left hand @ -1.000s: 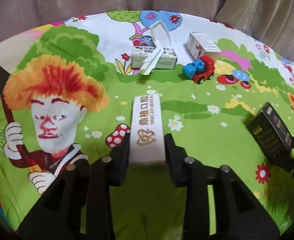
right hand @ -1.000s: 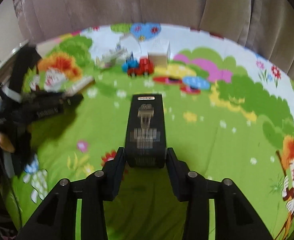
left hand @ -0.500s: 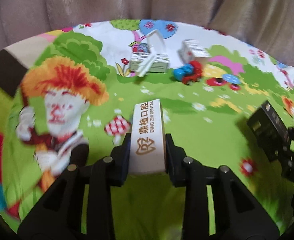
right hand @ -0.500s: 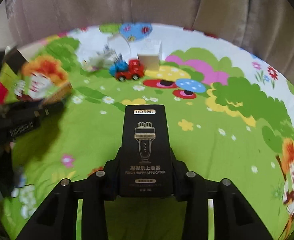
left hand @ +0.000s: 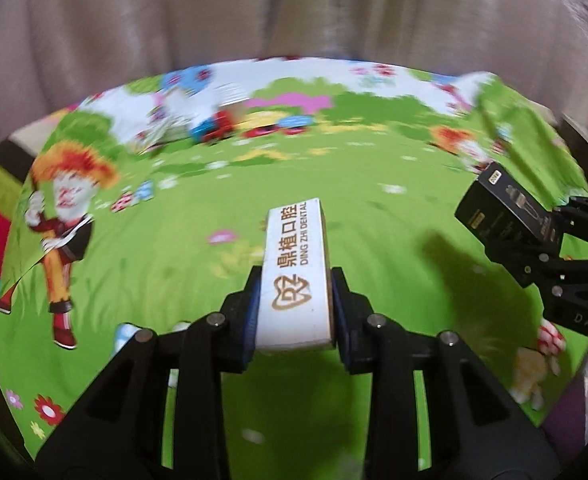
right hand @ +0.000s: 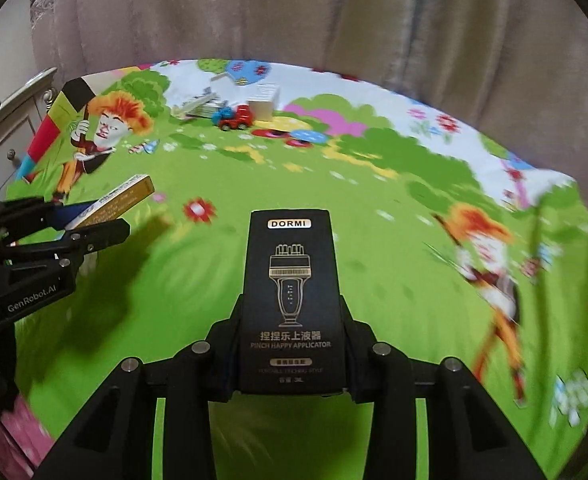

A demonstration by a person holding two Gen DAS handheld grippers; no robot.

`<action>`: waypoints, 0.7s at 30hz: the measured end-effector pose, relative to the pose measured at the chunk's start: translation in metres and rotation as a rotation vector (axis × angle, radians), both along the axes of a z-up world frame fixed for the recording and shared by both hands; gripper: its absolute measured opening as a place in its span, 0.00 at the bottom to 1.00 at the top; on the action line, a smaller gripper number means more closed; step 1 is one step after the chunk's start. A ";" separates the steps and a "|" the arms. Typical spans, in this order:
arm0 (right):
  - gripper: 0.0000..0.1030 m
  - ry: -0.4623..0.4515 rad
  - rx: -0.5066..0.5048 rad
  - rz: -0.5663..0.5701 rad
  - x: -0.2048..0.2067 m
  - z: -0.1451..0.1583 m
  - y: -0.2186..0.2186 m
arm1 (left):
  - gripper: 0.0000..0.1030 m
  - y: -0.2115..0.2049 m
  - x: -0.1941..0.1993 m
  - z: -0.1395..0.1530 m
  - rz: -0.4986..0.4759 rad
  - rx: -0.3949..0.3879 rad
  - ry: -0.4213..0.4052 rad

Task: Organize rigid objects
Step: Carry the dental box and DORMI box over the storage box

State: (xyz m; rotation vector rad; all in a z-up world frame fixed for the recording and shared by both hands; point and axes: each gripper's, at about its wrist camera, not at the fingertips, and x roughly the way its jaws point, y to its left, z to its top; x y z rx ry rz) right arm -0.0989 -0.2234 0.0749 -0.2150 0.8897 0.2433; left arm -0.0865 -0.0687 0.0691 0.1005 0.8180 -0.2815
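a white dental box point(left hand: 298, 276) is clamped between the closed fingers of the left gripper point(left hand: 295, 308), above the green cartoon mat point(left hand: 174, 264). a black dormi box point(right hand: 292, 300) is clamped likewise in the right gripper point(right hand: 292, 344); a toy truck point(right hand: 234, 117) lies at the far side.

— Left black two-finger gripper point(left hand: 295, 300): status?
— Jaws clamped on a white rectangular carton point(left hand: 297, 272), raised.
— Right black two-finger gripper point(right hand: 292, 344)?
— Clamped on a black rectangular carton point(right hand: 292, 296), level.

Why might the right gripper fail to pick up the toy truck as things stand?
Probably because the right gripper is shut on the black box; the toy truck sits far off, though nothing blocks the path.
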 end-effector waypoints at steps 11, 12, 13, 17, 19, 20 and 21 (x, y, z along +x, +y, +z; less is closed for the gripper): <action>0.39 0.013 0.023 -0.207 -0.100 0.005 -0.097 | 0.35 -0.098 -0.060 0.020 -0.226 0.023 -0.012; 0.39 0.017 0.033 -0.228 -0.107 0.004 -0.106 | 0.35 -0.105 -0.064 0.019 -0.242 0.028 -0.009; 0.39 0.020 0.045 -0.254 -0.117 0.003 -0.116 | 0.35 -0.112 -0.068 0.019 -0.258 0.032 -0.003; 0.39 0.027 0.072 -0.346 -0.148 0.000 -0.151 | 0.35 -0.143 -0.087 0.022 -0.327 0.064 -0.007; 0.39 0.032 0.078 -0.385 -0.162 -0.001 -0.167 | 0.35 -0.161 -0.099 0.026 -0.371 0.076 -0.011; 0.39 0.033 0.079 -0.402 -0.171 -0.001 -0.175 | 0.35 -0.167 -0.103 0.027 -0.385 0.076 -0.010; 0.39 0.031 0.077 -0.415 -0.177 0.000 -0.180 | 0.35 -0.177 -0.110 0.029 -0.412 0.071 -0.001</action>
